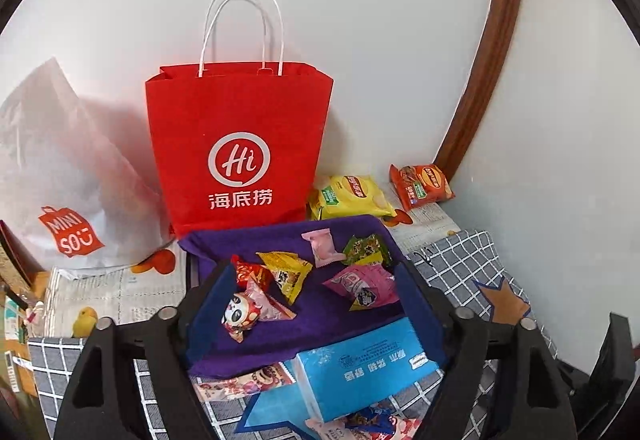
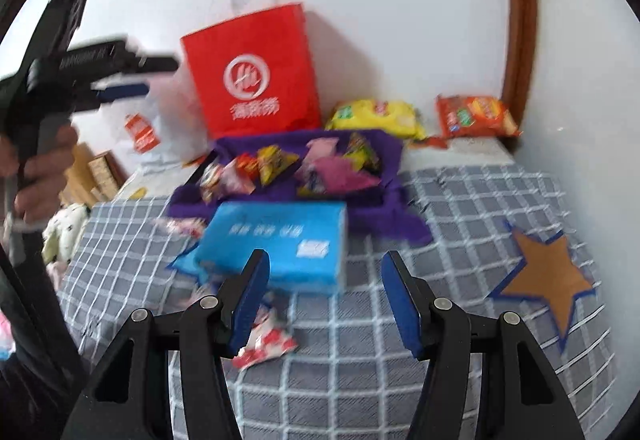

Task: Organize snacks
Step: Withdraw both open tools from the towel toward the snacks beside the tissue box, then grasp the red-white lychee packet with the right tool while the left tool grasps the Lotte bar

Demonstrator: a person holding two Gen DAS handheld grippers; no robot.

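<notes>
Both wrist views show a checked bedcover point(image 2: 360, 360) with snacks only partly gathered. At frame centre lies a purple cloth point(image 1: 280, 332) carrying a loose group of small wrapped snacks point(image 1: 286, 274), among them a panda-print packet point(image 1: 240, 316) and a pink pouch point(image 1: 360, 282). Behind it, in the upper middle, stands a red paper bag point(image 1: 240, 144); whether it holds anything cannot be told. To its right, against the wall, a yellow chip bag point(image 1: 352, 196) and an orange chip bag point(image 1: 422, 186) lie off the cloth. A blue box point(image 2: 276, 248) sits just below the cloth, with a few stray wrappers point(image 2: 264, 344) near it on the cover.

The left gripper point(image 1: 316, 304) hovers over the cloth, fingers wide apart and holding nothing. The right gripper point(image 2: 324, 300) hangs over the bedcover beside the blue box, fingers likewise spread and empty.

Judged from this layout, the task is at an early or middle stage: the small sweets are collected in one place, while the chip bags, box and stray wrappers remain to be sorted.
</notes>
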